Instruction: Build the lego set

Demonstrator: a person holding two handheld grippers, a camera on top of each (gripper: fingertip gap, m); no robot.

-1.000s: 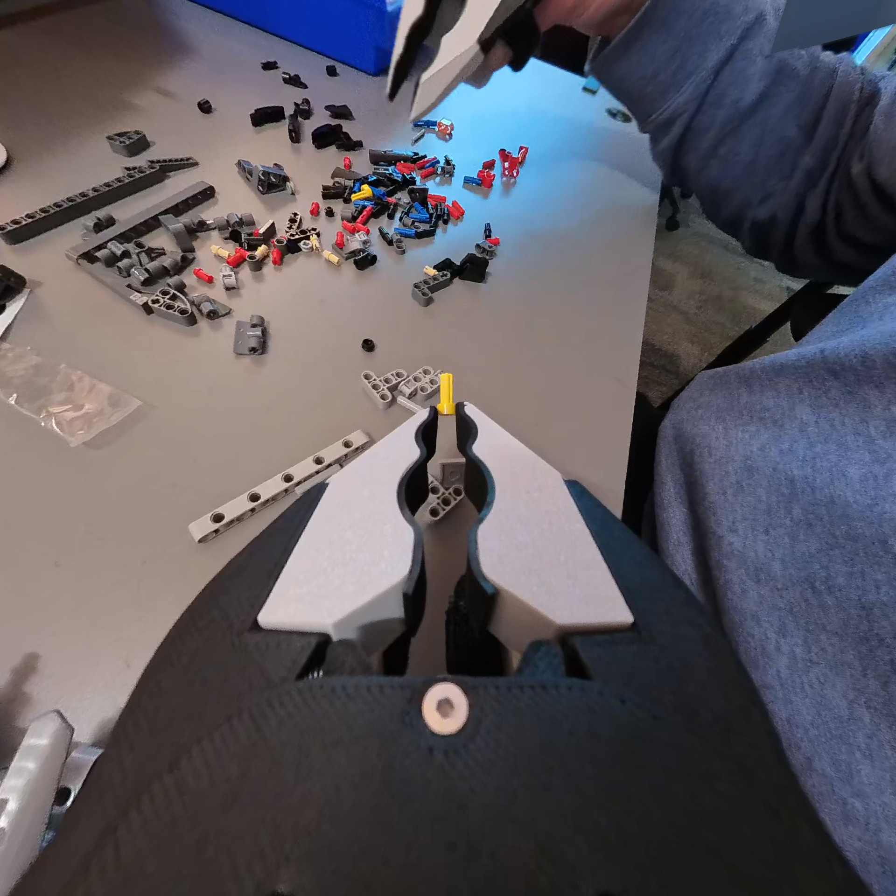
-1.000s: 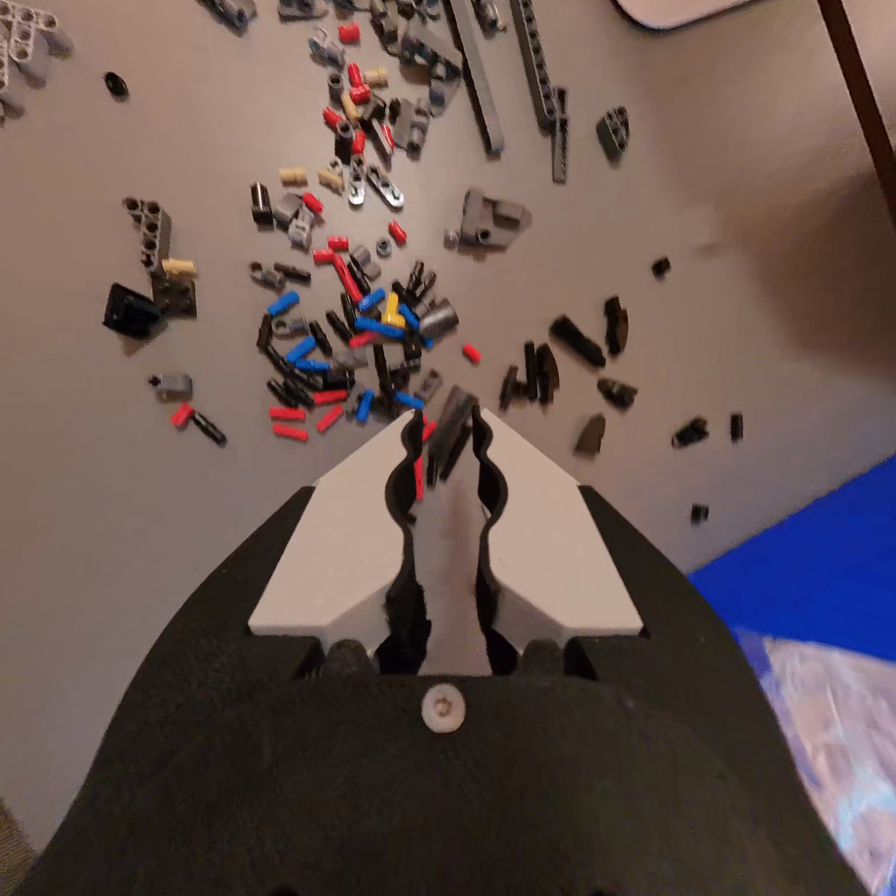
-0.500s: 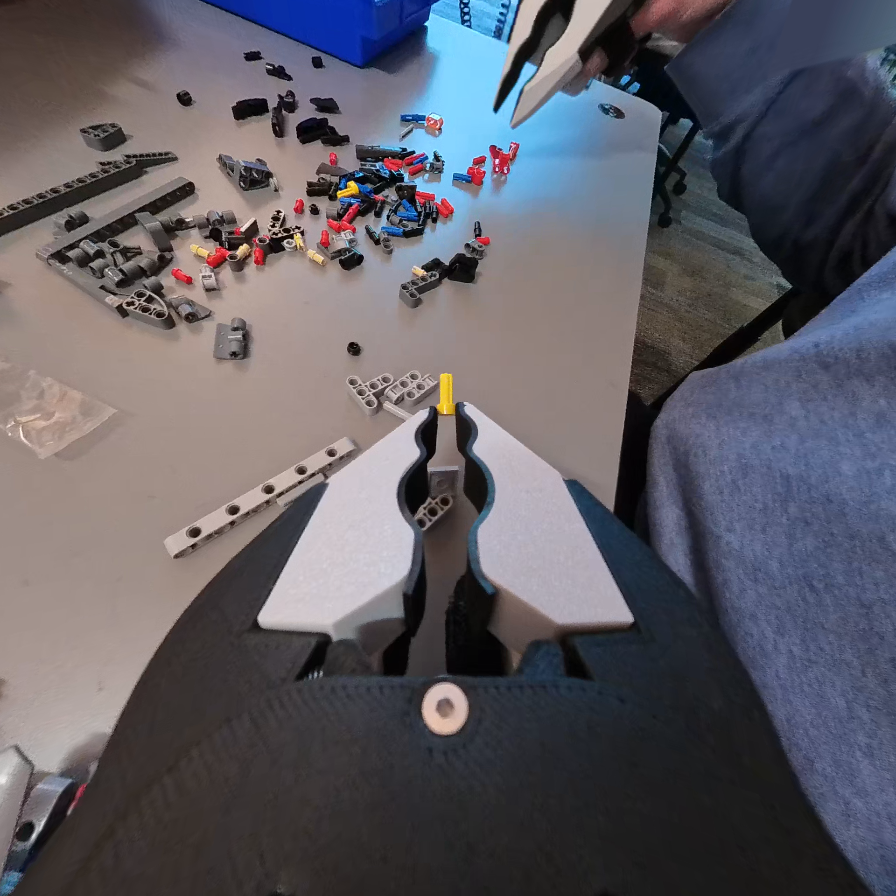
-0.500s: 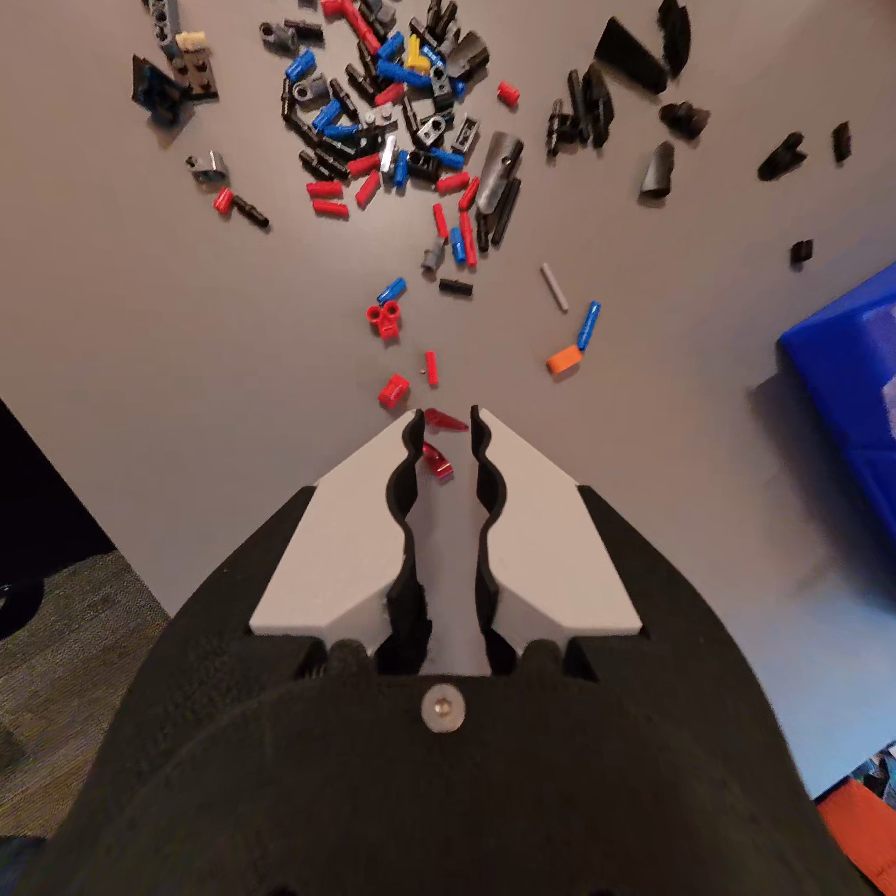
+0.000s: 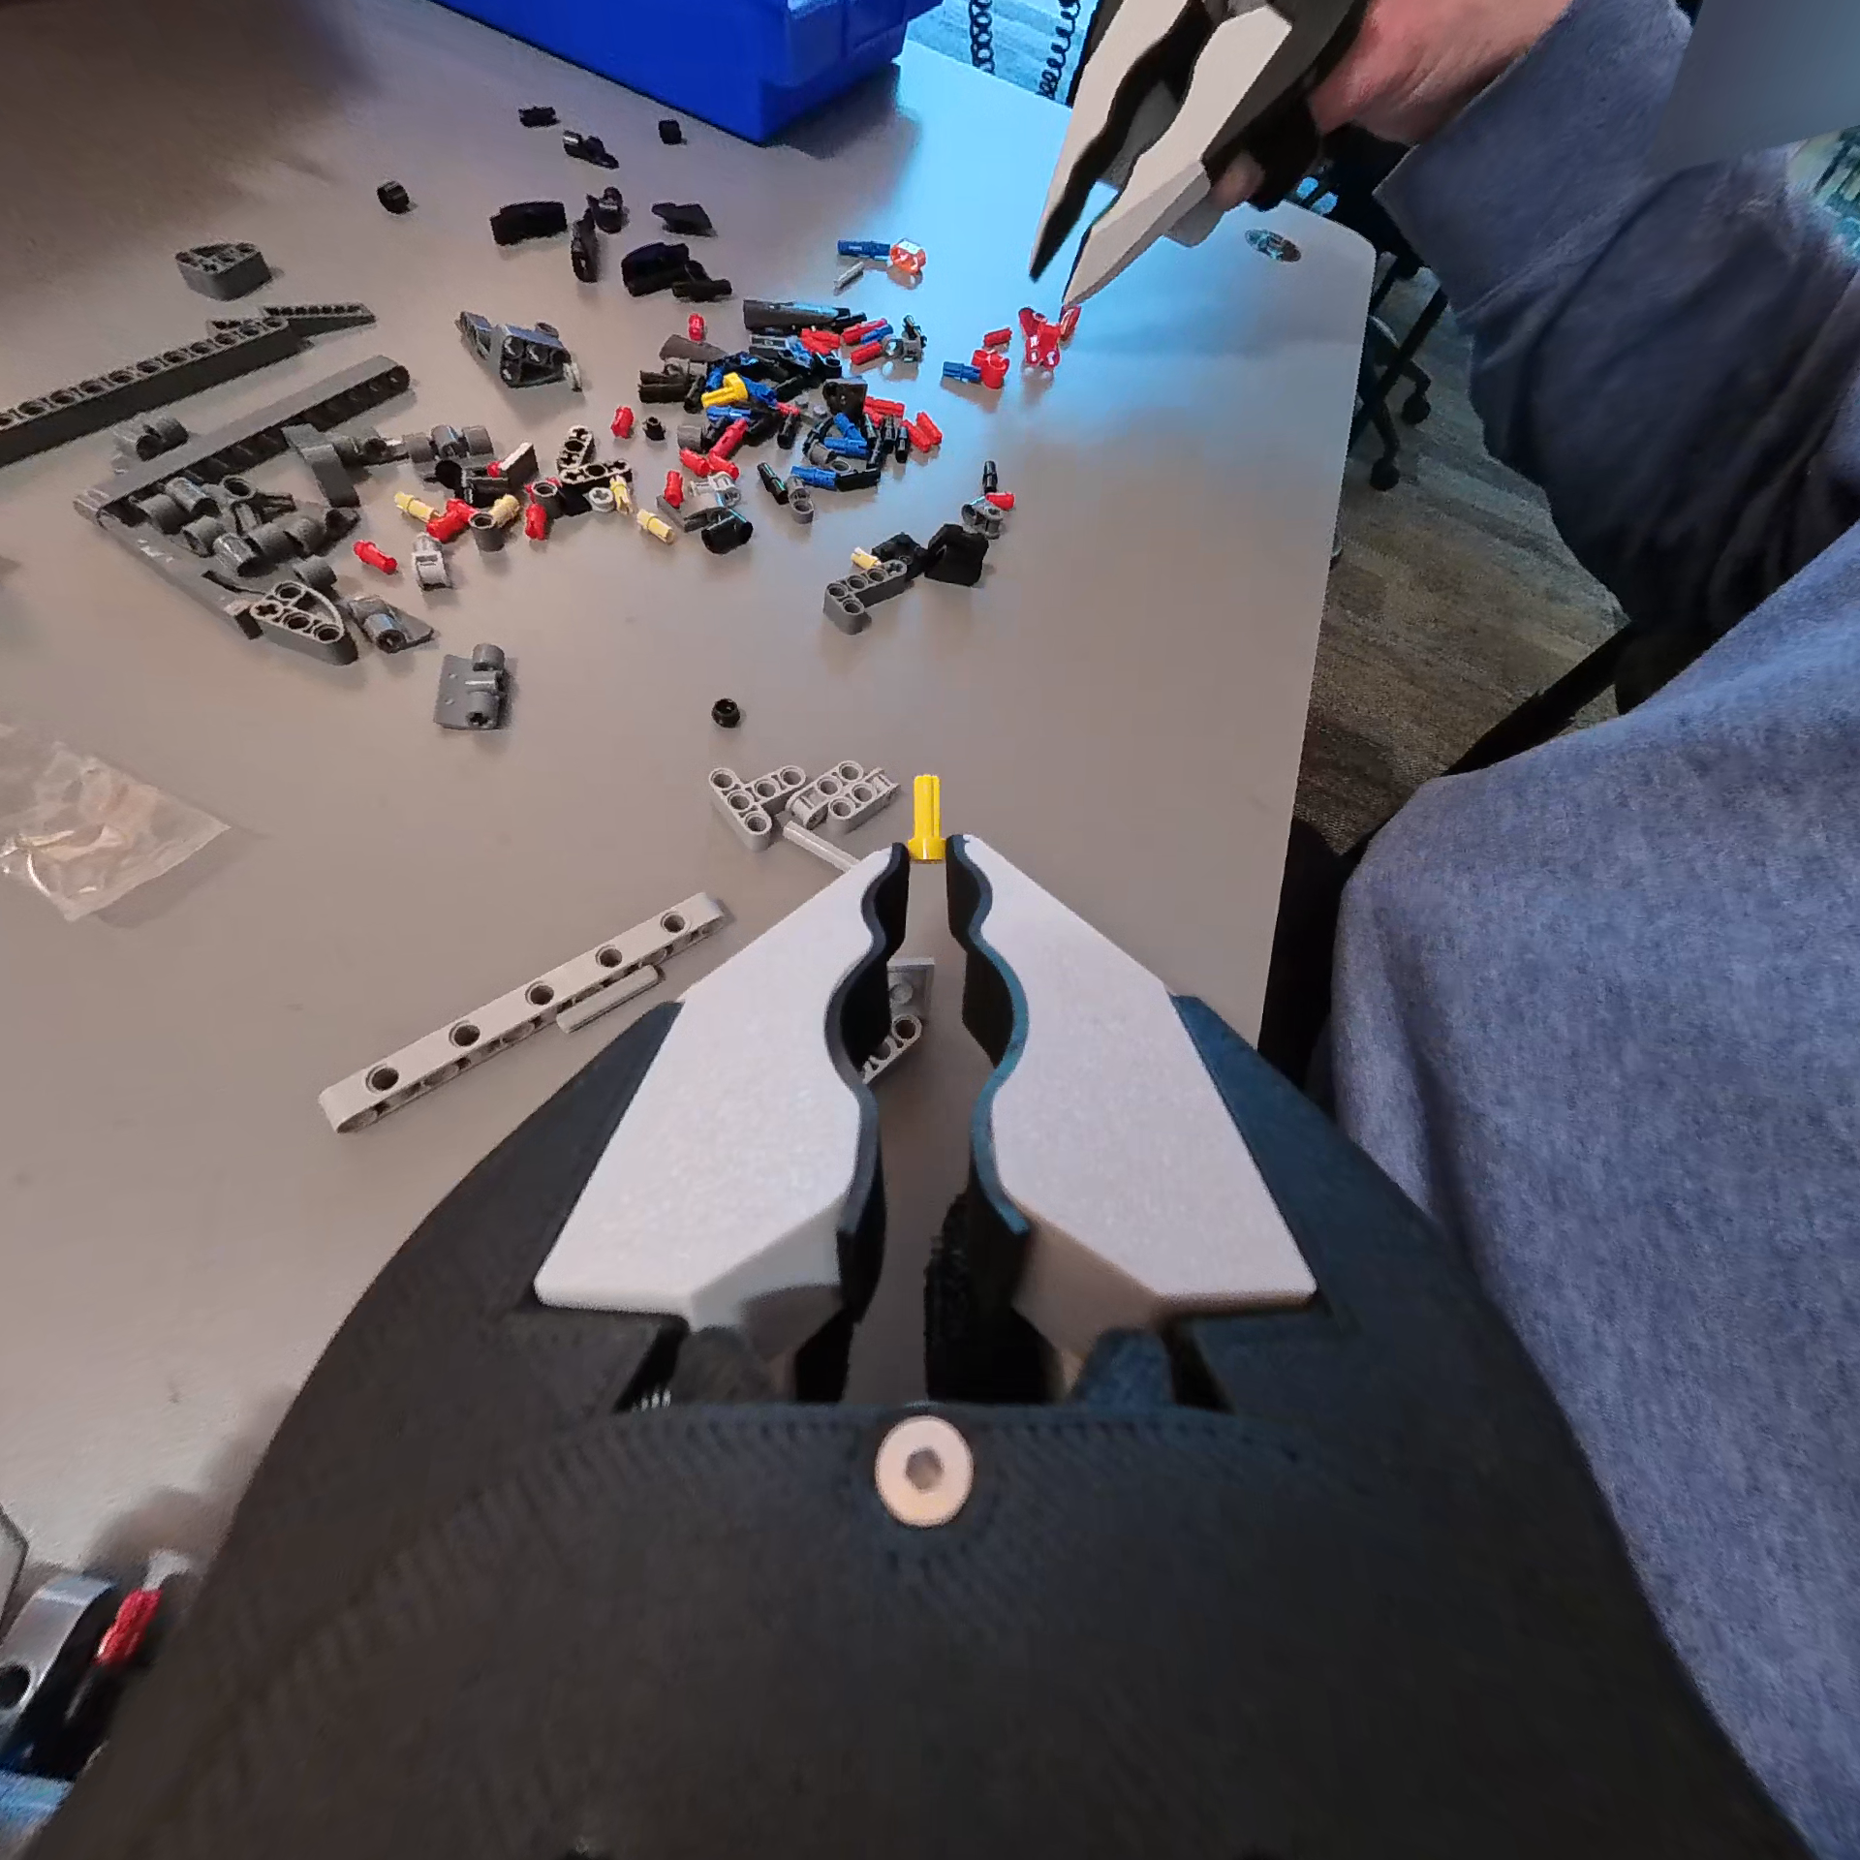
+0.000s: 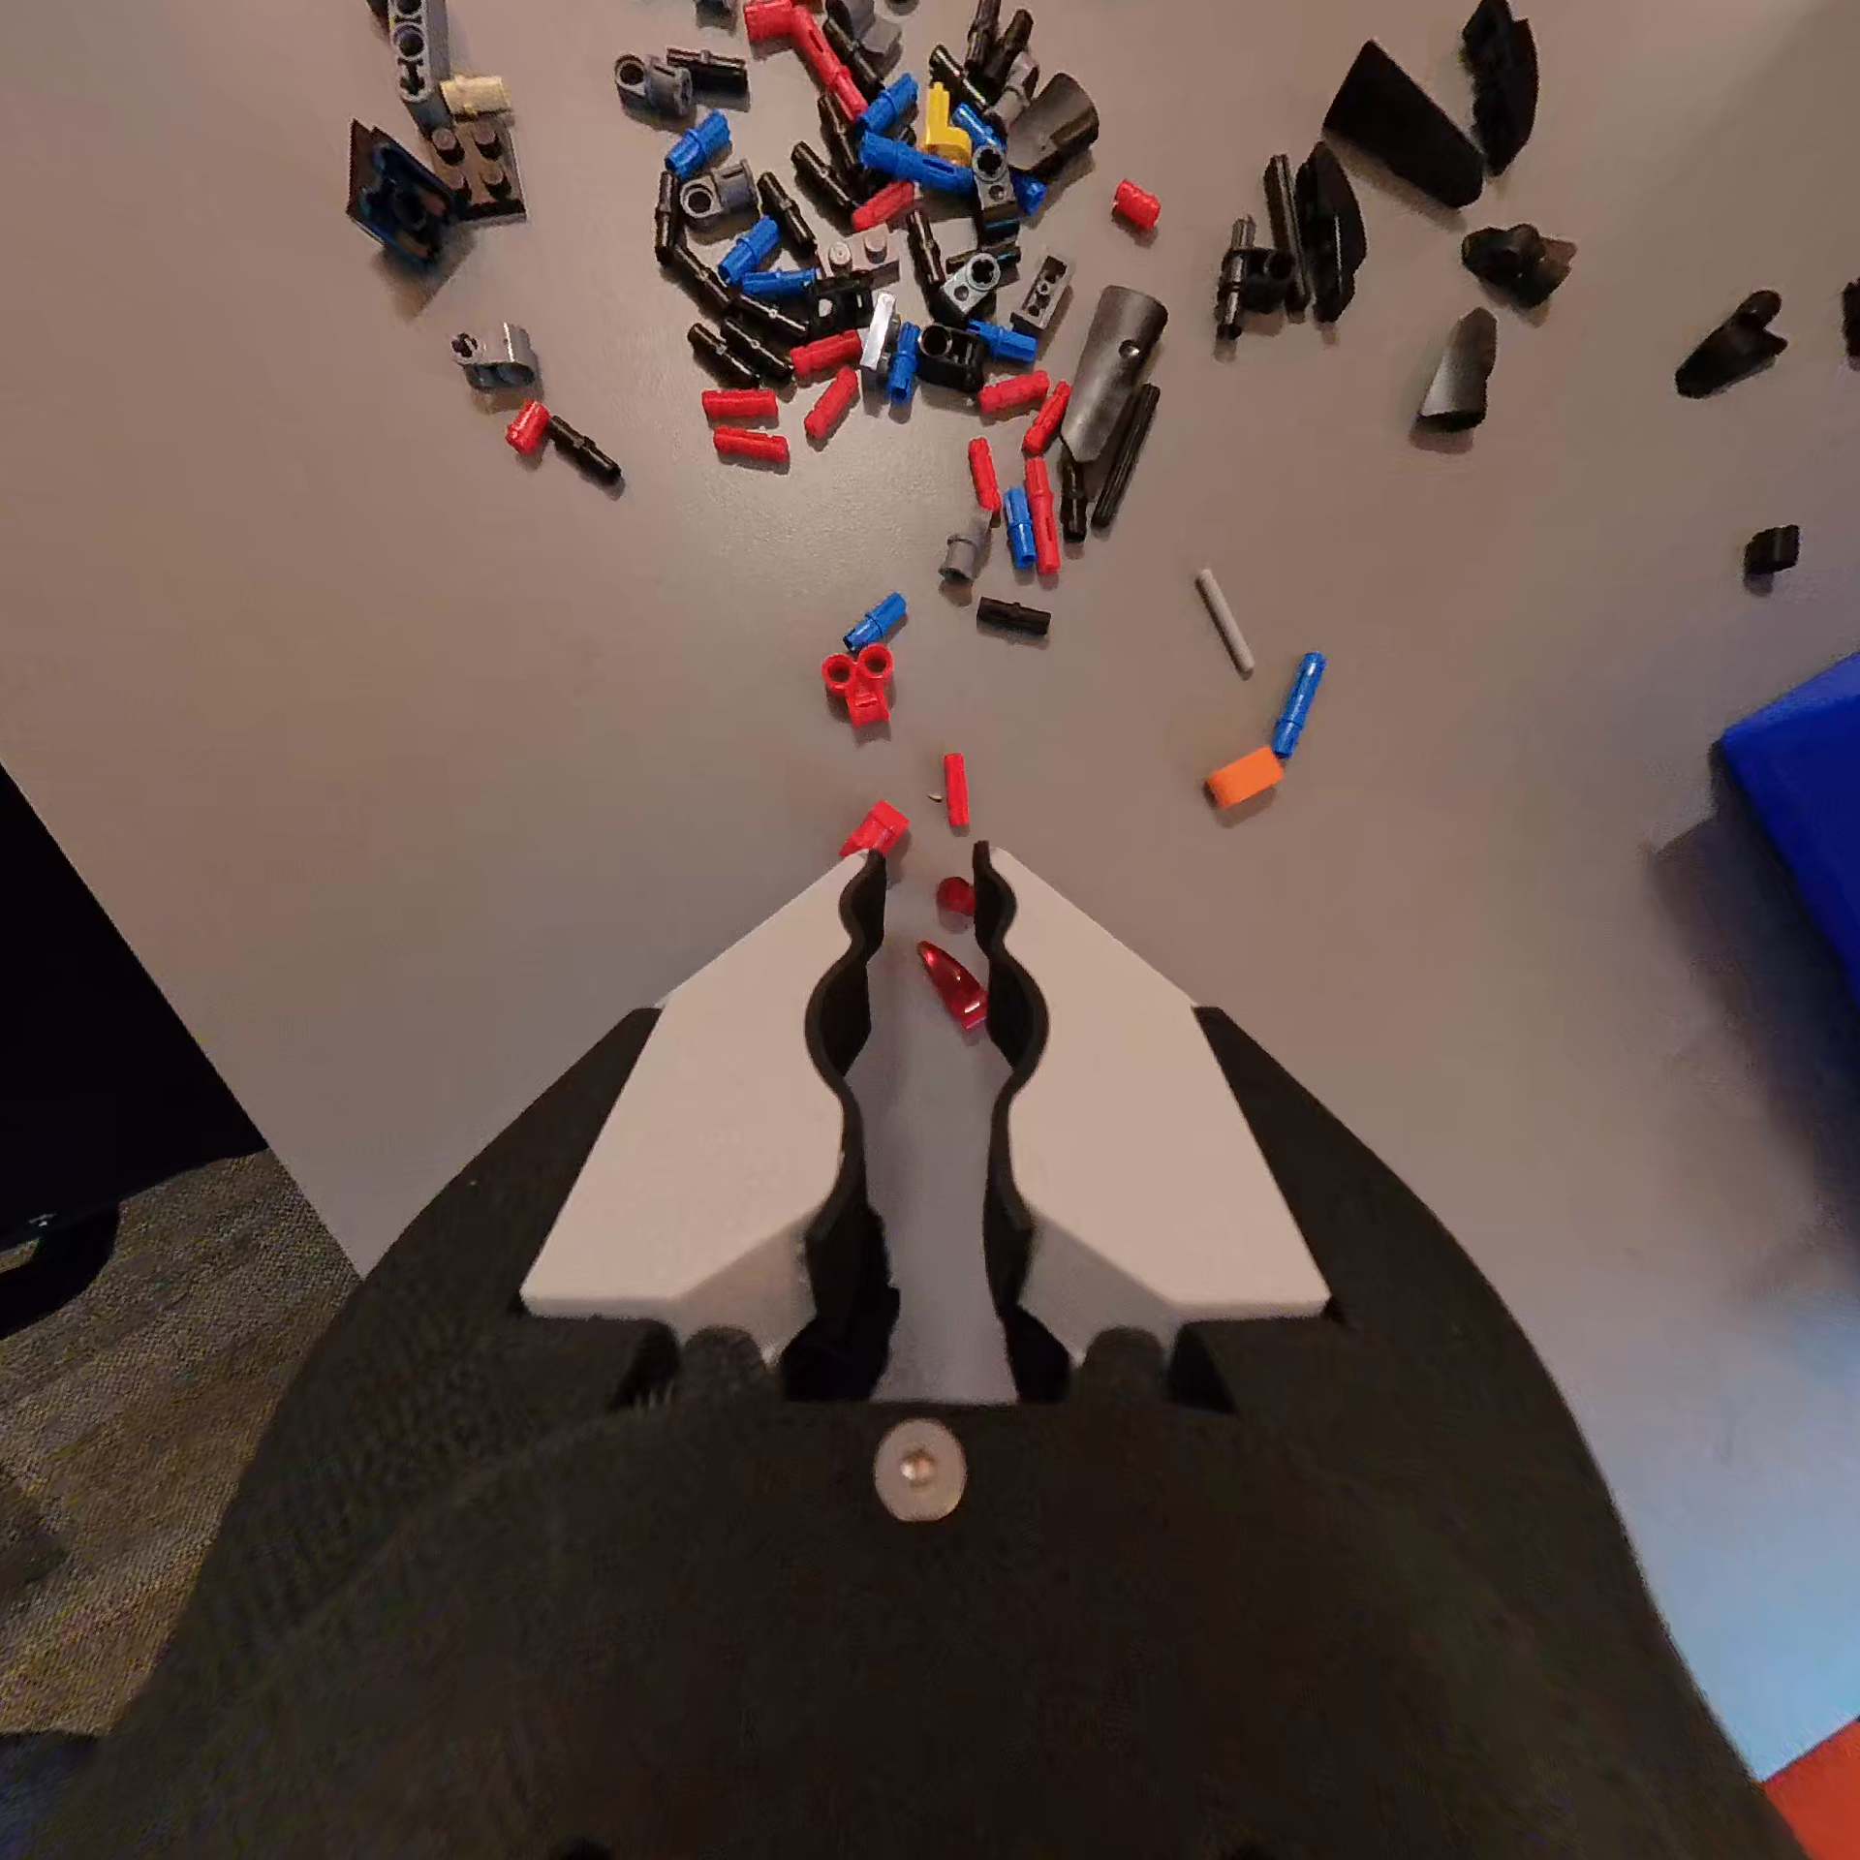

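My left gripper [image 5: 926, 854] is shut on a yellow pin [image 5: 925, 815] that sticks out past its tips, held above the grey table [image 5: 1107, 654] near its right edge. Light grey angled lego pieces [image 5: 795, 800] lie just beyond it. My right gripper [image 6: 931, 856] is open and empty, low over a few red pieces: a small round red one [image 6: 954, 896] and a clear red pointed one [image 6: 951, 984] show between the jaws, and a red block [image 6: 876, 827] lies at the left fingertip. The right gripper also shows in the left wrist view [image 5: 1052, 287], tips down by the red pieces.
A pile of red, blue and black pins [image 6: 886, 231] lies mid-table. Dark grey beams [image 5: 201, 423], a long light grey beam [image 5: 523, 1006] and a plastic bag [image 5: 91, 825] lie to the left. A blue bin [image 5: 705, 50] stands at the back. The person's blue sleeve [image 5: 1610, 1107] fills the right. The grippers' ends are close to 30 cm from one another.
The right gripper has moved off the pin pile toward the table's corner and come down over the loose red pieces. The left gripper still holds the yellow pin, nearly still.
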